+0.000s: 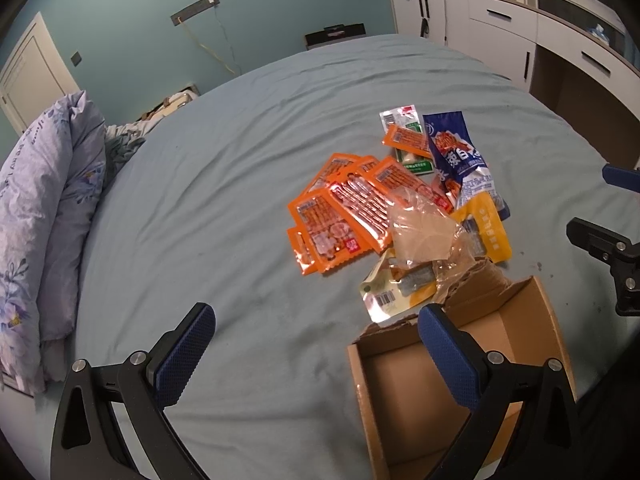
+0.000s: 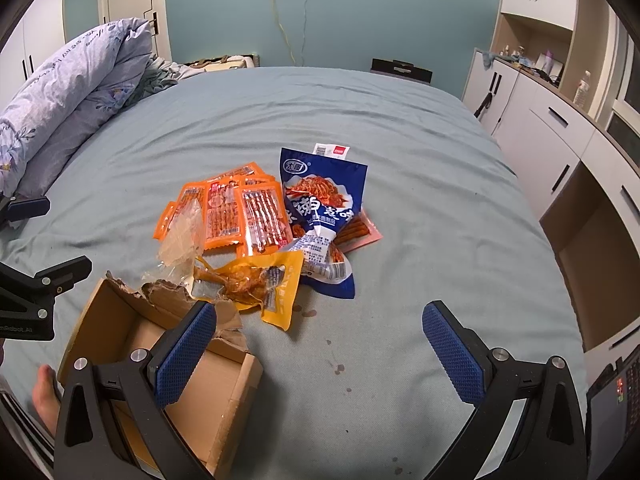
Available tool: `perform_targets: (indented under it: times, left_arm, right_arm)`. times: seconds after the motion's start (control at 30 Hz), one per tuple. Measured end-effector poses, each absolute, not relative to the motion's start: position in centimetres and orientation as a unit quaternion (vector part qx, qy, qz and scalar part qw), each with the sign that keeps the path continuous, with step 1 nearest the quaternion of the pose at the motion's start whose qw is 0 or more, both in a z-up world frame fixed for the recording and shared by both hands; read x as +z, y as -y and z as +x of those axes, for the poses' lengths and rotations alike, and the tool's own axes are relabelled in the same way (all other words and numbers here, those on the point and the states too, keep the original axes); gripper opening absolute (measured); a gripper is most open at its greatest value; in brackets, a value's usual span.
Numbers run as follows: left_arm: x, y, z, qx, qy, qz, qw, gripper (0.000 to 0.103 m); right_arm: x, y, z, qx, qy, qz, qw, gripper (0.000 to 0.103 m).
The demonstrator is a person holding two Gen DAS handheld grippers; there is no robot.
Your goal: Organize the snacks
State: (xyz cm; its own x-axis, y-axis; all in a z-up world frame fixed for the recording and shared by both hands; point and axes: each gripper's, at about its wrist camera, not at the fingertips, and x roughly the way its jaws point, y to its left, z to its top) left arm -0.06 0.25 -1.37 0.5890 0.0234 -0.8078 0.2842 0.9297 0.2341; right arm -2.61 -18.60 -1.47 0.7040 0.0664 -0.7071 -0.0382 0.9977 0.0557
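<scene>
Lying on the bed: one blue snack bag [image 2: 320,216], one torn brown cardboard box [image 2: 160,356]; both the left gripper [image 1: 316,356] and the right gripper [image 2: 320,356] gape wide, holding nothing.

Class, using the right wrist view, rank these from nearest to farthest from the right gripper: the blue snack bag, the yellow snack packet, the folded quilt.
1. Yellow snack packet: just ahead of the right gripper, slightly left, beside the cardboard box.
2. Blue snack bag: farther up the bed, centre.
3. Folded quilt: far left edge.
</scene>
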Motion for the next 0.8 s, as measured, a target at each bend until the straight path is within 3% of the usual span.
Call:
perform_targets:
  times: [0.8]
  left_arm:
    - [-1.30, -0.23, 0.07, -0.073, -0.450, 0.172, 0.874, 0.103]
  right_arm:
    - [-1.62, 18.18, -2.56, 0.028, -0.388, 0.010, 0.921, 0.103]
